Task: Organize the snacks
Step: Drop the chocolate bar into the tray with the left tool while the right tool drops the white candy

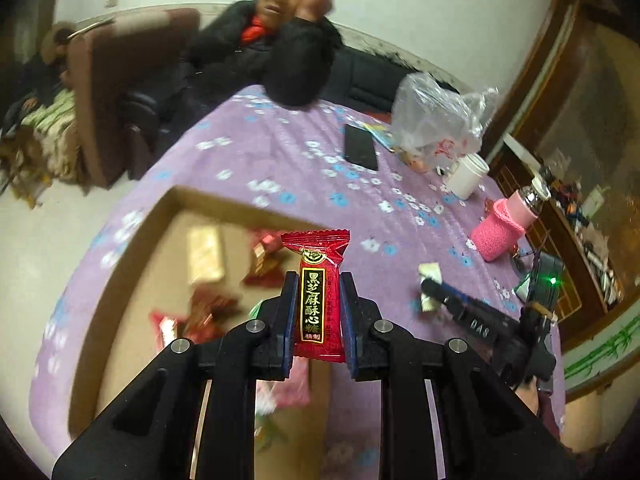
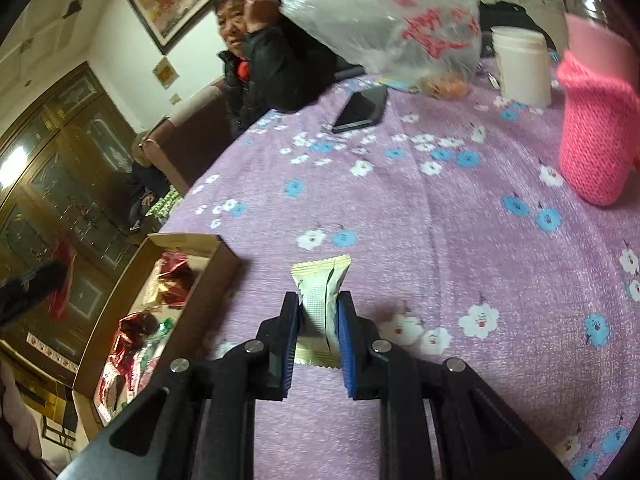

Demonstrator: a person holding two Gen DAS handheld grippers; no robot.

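My left gripper point(image 1: 319, 280) is shut on a red candy packet point(image 1: 318, 292) with gold and black lettering, held upright above the right edge of a shallow cardboard box point(image 1: 160, 216). The box holds several wrapped snacks point(image 1: 208, 312) and also shows in the right wrist view point(image 2: 192, 280). My right gripper point(image 2: 319, 300) is shut on a pale cream snack packet point(image 2: 320, 300), held just above the purple floral tablecloth point(image 2: 440, 220), to the right of the box. The right gripper with its cream packet shows in the left wrist view point(image 1: 430, 286), to the right of the box.
On the table stand a pink knitted-sleeve bottle point(image 2: 592, 128), a white jar point(image 2: 520, 68), a clear plastic bag with food point(image 2: 384, 24) and a black phone point(image 2: 362, 110). A person in a black jacket point(image 2: 264, 60) leans on the far table edge. A brown armchair point(image 1: 108, 92) stands behind.
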